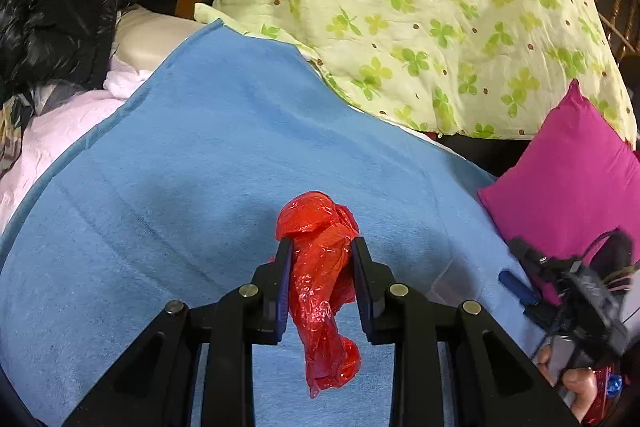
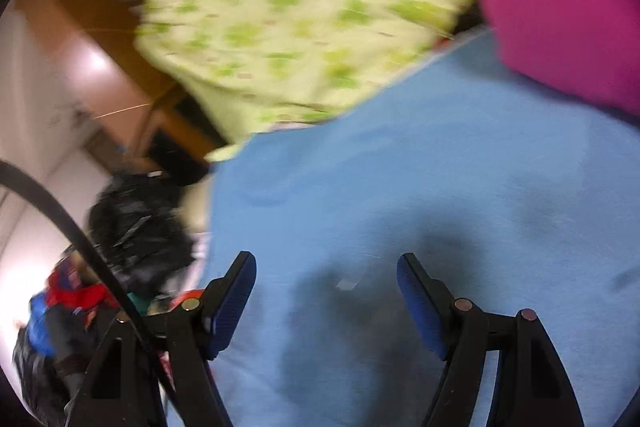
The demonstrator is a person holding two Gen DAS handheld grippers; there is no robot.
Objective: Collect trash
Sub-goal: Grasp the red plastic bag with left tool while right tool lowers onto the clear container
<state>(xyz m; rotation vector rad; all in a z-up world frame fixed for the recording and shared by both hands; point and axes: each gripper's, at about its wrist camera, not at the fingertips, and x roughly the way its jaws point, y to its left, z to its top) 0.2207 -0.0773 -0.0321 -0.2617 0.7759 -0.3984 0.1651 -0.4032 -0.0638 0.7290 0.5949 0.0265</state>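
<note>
- In the left wrist view the left gripper (image 1: 320, 247) has its two fingers drawn close together on a crumpled red plastic bag (image 1: 322, 275), which bunches up above the fingertips and hangs in a twisted tail below them, over the blue blanket (image 1: 200, 167).
- Only this view shows the bag; it is nowhere in the right wrist picture.
- The same view catches the right gripper (image 1: 520, 267) at the lower right edge, just in front of the magenta cushion (image 1: 572, 167), with a person's hand (image 1: 576, 383) behind it.
- From its own camera the right gripper (image 2: 326, 269) has its blue-padded fingers standing well apart with nothing between them, only the blue blanket (image 2: 440, 167) beneath.
- That view is blurred; a faint pale scrap on the blanket between the fingers may be clear plastic, but it cannot be told.
- Both views show the green clover-print quilt (image 1: 420, 7) behind the blanket and a black glossy jacket (image 1: 60, 7) to the left.
- The right view alone shows a heap of red and blue things (image 2: 68, 299) at far left.
</note>
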